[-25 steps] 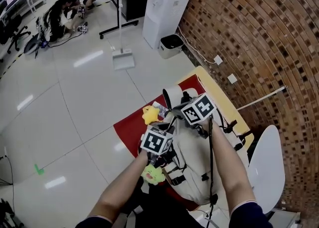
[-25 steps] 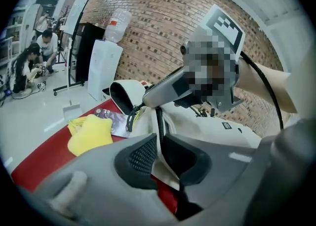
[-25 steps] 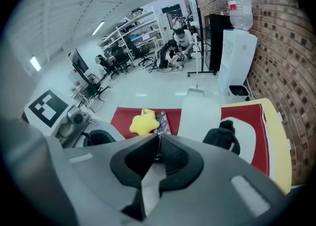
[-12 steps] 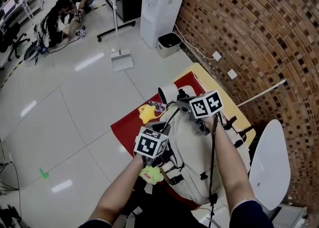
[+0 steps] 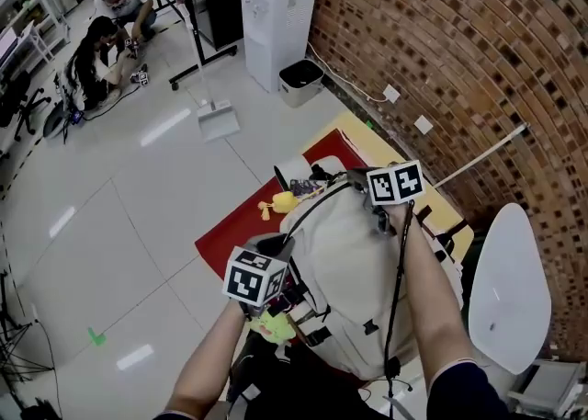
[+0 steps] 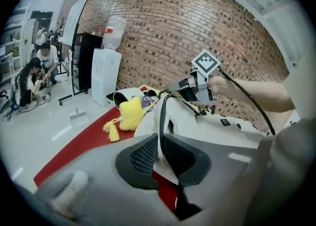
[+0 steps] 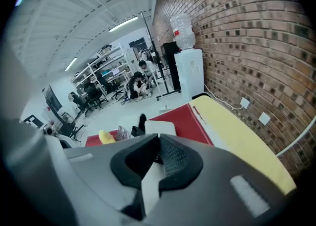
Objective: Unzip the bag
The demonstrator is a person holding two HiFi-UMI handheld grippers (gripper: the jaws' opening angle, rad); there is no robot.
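A cream backpack (image 5: 358, 262) lies on a table with a red mat (image 5: 234, 230). Its dark zipper line (image 5: 308, 211) curves from the bag's top toward me. At the near end of that line my left gripper (image 5: 278, 248) has its pads shut on the zipper pull, and the dark zipper line (image 6: 161, 116) runs up from between the jaws (image 6: 160, 151). At the bag's top my right gripper (image 5: 356, 179) is shut on a fold of cream bag fabric (image 7: 148, 180). The left gripper view shows the right gripper (image 6: 174, 87) above the bag.
A yellow plush toy (image 5: 283, 202) and a white roll (image 5: 292, 172) lie beside the bag's top. Another yellow-green toy (image 5: 273, 326) hangs near my left hand. A white chair (image 5: 510, 289) stands at the right, by a brick wall. People crouch on the floor (image 5: 101, 32) far off.
My left gripper has moved down and to the left along the zipper line, away from the right gripper. The right gripper has shifted up and right with the bag's top.
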